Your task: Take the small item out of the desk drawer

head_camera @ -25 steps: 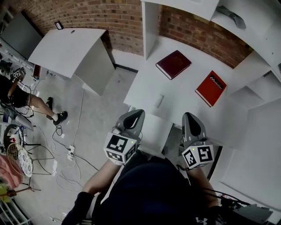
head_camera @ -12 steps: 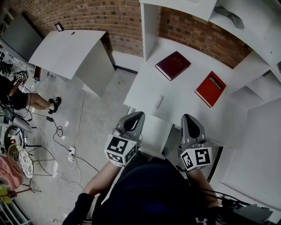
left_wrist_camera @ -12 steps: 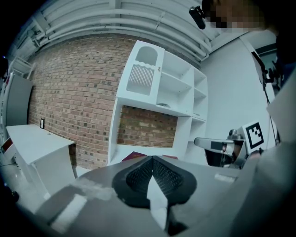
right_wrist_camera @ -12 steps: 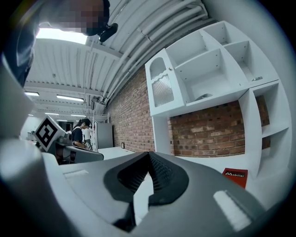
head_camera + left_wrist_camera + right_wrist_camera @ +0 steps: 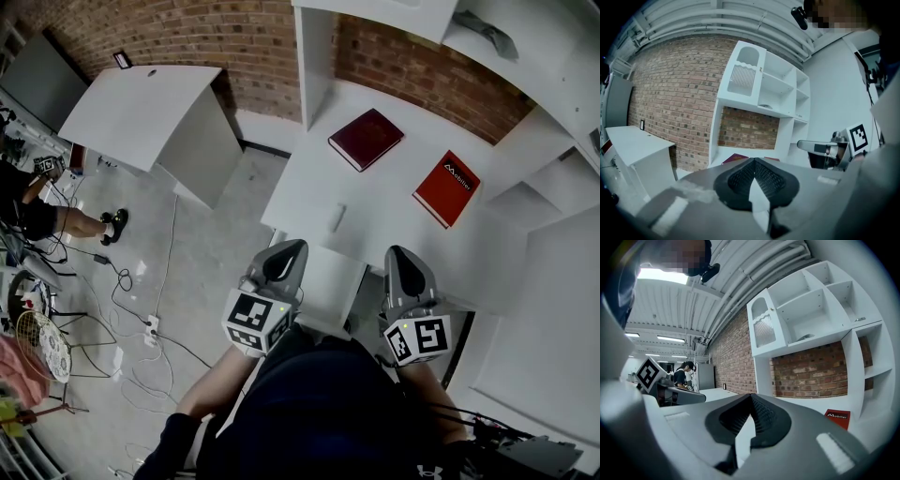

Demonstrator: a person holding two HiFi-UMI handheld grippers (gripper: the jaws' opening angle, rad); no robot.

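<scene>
left claw [image 5: 285, 255]: jaws fully together, pads meeting at the tip, nothing between them. right claw [image 5: 403, 259]: same, closed and empty. both hang side by side just in front of the near edge of the white surface [image 5: 394, 230], close to the person's lap.

small item: in no view. drawer: cannot pick it out for certain. a white panel [image 5: 330, 281] sits below the surface's front edge between the 2 claws; it may be the drawer's front or top, cannot tell. judged from this, the drawer is not yet opened and the task has hardly begun.

on the surface: 1 dark red book [image 5: 366, 138], 1 red book [image 5: 447, 187], and 1 little white object [image 5: 336, 218] lying apart from both.

risks, as i judge them:
- closed jaws cannot take a handle or lip; pushing in like this would only bump the front.
- the drawer front lies under the edge, where the head view is masked by claws and body, so a reach there goes half blind and may miss or slip.
- the lap is near; a pulled drawer could run into it and stop short.
- a sharp tug could send a small item sliding to the back.
- the white object on top could be mistaken for the target.
</scene>
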